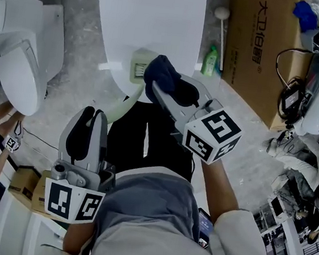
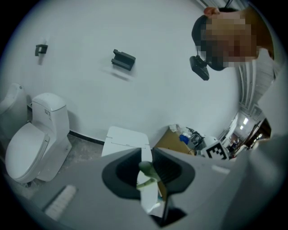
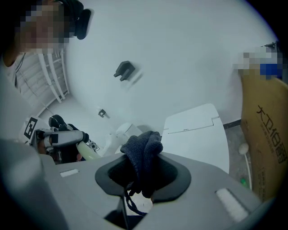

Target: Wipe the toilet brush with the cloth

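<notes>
My left gripper (image 1: 92, 114) is shut on the pale green handle of the toilet brush (image 2: 146, 173). The handle curves up to the brush's bristled head (image 1: 139, 69), which hangs over the white toilet (image 1: 145, 12) in front of me. A dark blue cloth (image 1: 164, 75) is bunched in my right gripper (image 1: 155, 88), which is shut on it. In the head view the cloth lies right beside the brush head, on its right. In the right gripper view the cloth (image 3: 144, 152) fills the jaws of the right gripper (image 3: 143, 176) and hides what is behind it.
A second white toilet (image 1: 17, 60) stands at the left. At the right are a cardboard box (image 1: 261, 50), a green bottle (image 1: 211, 61) and a white-headed stick (image 1: 222, 13), with cables and clutter (image 1: 303, 84) beyond. Another person's hand (image 1: 2, 116) shows at lower left.
</notes>
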